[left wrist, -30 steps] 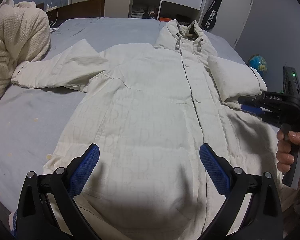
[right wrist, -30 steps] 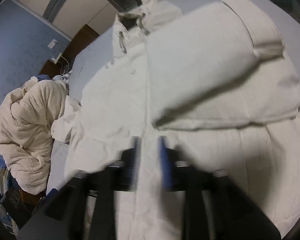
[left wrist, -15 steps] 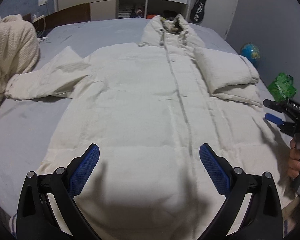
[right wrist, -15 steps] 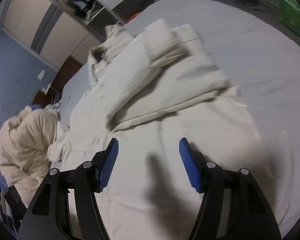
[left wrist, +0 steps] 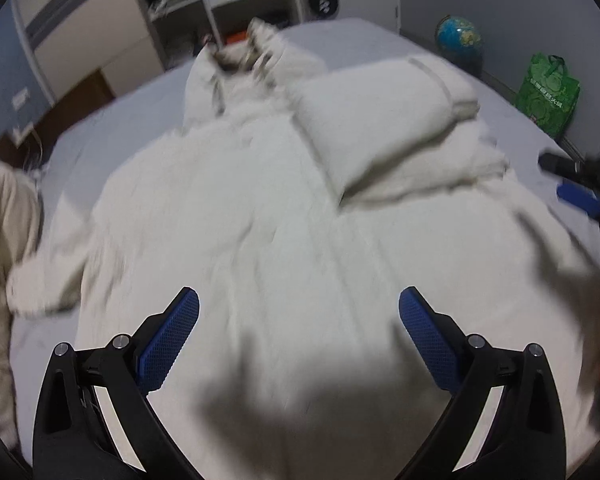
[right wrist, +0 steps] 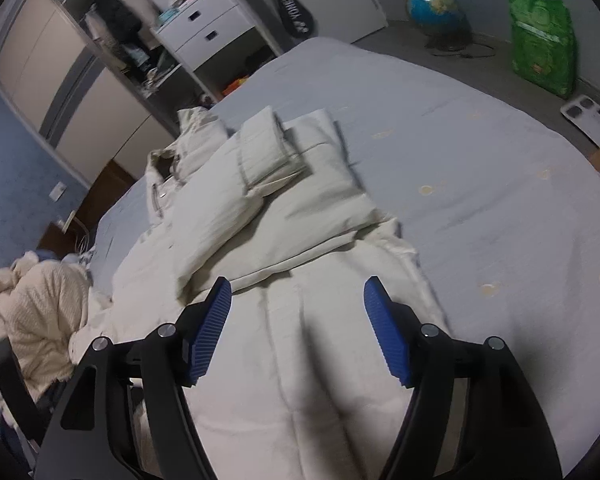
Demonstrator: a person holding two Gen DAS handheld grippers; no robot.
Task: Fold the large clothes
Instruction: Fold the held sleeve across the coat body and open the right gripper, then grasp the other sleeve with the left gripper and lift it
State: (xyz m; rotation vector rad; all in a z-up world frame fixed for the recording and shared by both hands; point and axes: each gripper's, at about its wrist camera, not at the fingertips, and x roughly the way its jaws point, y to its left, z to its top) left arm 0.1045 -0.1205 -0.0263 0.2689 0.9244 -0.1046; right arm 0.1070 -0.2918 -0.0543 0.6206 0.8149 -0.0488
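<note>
A long cream padded coat (left wrist: pixel 260 208) lies flat, front up, on a grey-blue bed (left wrist: pixel 112 128). Its right sleeve (left wrist: pixel 384 120) is folded over the chest; the left sleeve (left wrist: pixel 44 284) lies spread out to the side. My left gripper (left wrist: pixel 298 320) is open and empty above the coat's lower half. My right gripper (right wrist: pixel 298 320) is open and empty over the coat's right lower part (right wrist: pixel 300 360), below the folded sleeve (right wrist: pixel 268 184). It also shows at the right edge of the left wrist view (left wrist: pixel 580 188).
A cream knitted blanket (right wrist: pixel 32 312) is heaped at the bed's left side. Wardrobe and white drawers (right wrist: pixel 208 28) stand behind the bed. A globe (right wrist: pixel 436 8), a green bag (right wrist: pixel 540 32) and a scale (right wrist: pixel 592 116) are on the floor to the right. Bare bed sheet (right wrist: pixel 500 200) lies right of the coat.
My right gripper has let go of the sleeve, opened, and drawn back toward the coat's lower right. The left gripper's view has swung toward the right; it stays open.
</note>
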